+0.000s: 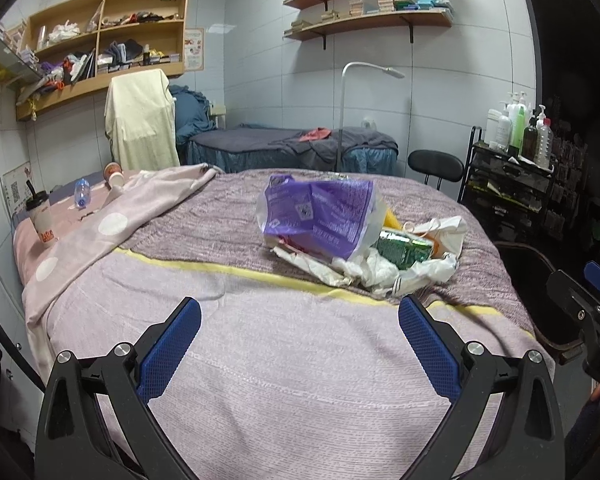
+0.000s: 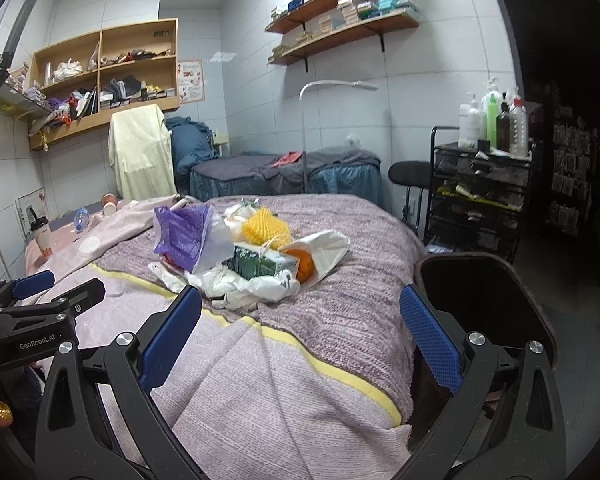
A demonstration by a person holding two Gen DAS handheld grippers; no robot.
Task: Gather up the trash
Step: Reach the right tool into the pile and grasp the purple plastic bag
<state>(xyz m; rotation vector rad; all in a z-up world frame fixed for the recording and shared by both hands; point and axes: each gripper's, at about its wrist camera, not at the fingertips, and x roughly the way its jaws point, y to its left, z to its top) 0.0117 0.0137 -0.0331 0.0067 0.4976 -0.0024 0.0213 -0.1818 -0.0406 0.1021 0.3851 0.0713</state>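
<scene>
A heap of trash lies mid-bed: a purple plastic bag [image 1: 320,212] [image 2: 184,232], a green carton [image 1: 406,250] [image 2: 260,264], crumpled white plastic [image 1: 364,272] [image 2: 240,286], a yellow foam net [image 2: 266,226] and an orange [image 2: 304,266] in a white bag. My left gripper [image 1: 300,340] is open and empty over the near bed, short of the heap. My right gripper [image 2: 300,340] is open and empty above the bed's right edge; it shows at the right in the left wrist view [image 1: 588,300]. A dark bin [image 2: 484,304] [image 1: 532,280] stands by the bed's right side.
A drink cup with straw [image 1: 40,216] [image 2: 42,236], a small bottle [image 1: 82,194] and tipped paper cups [image 1: 114,174] sit at the bed's far left. A pink dotted blanket [image 1: 112,224], a black stool [image 1: 436,166], a rack with bottles [image 2: 484,184] and a floor lamp [image 1: 344,120] stand around.
</scene>
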